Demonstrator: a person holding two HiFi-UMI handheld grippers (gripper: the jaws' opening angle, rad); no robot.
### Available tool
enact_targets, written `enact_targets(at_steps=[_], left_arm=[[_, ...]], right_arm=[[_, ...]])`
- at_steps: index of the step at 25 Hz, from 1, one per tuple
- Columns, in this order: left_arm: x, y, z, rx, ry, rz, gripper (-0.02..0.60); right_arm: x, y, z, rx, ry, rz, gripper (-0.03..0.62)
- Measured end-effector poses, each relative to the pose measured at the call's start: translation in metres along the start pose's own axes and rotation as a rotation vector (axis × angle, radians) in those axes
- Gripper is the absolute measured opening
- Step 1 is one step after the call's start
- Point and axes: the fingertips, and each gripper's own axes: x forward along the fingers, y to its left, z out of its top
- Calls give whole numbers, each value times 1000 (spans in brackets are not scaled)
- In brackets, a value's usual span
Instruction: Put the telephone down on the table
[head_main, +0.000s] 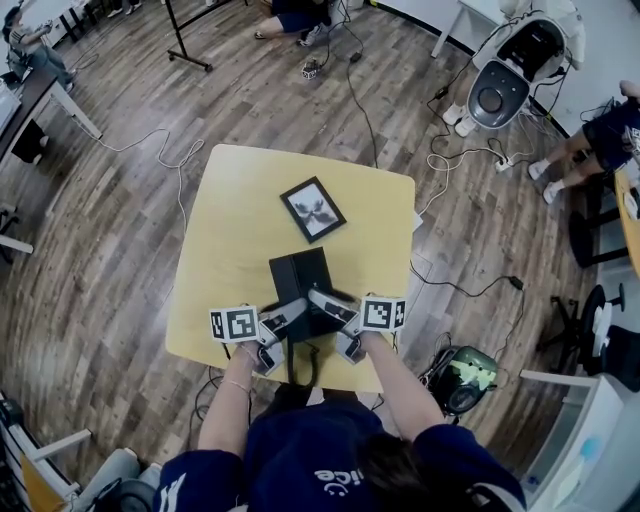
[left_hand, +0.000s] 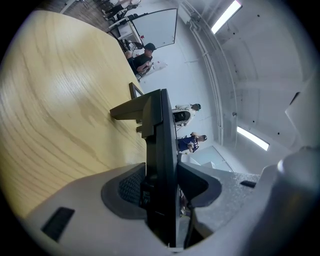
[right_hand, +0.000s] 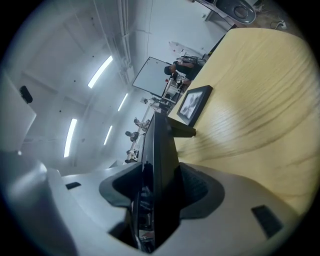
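The telephone (head_main: 300, 283) is a flat black unit with a stand foot. It is over the near half of the yellow table (head_main: 235, 220), and both grippers hold it from the front edge. My left gripper (head_main: 288, 320) is shut on its left lower edge, and my right gripper (head_main: 327, 306) is shut on its right lower edge. In the left gripper view the black panel (left_hand: 162, 135) stands edge-on between the jaws of the left gripper (left_hand: 162, 200). In the right gripper view the panel (right_hand: 159, 145) fills the right gripper (right_hand: 156, 200) the same way. Its foot (right_hand: 182, 131) is at the tabletop; I cannot tell whether it touches.
A black picture frame (head_main: 313, 209) lies on the table beyond the telephone and shows as the frame (right_hand: 192, 106) in the right gripper view. Cables run over the wooden floor around the table. A white machine (head_main: 505, 75) stands at the back right, and a person (head_main: 600, 135) sits near it.
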Motion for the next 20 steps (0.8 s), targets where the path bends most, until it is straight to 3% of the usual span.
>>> enact_targets(at_steps=[10, 20], left_arm=[[5, 6, -12, 19, 10, -10, 190], [5, 12, -14, 21, -14, -18, 193]], right_arm=[[-4, -11, -7, -131, 5, -41, 262], [-3, -13, -8, -164, 4, -58, 267]])
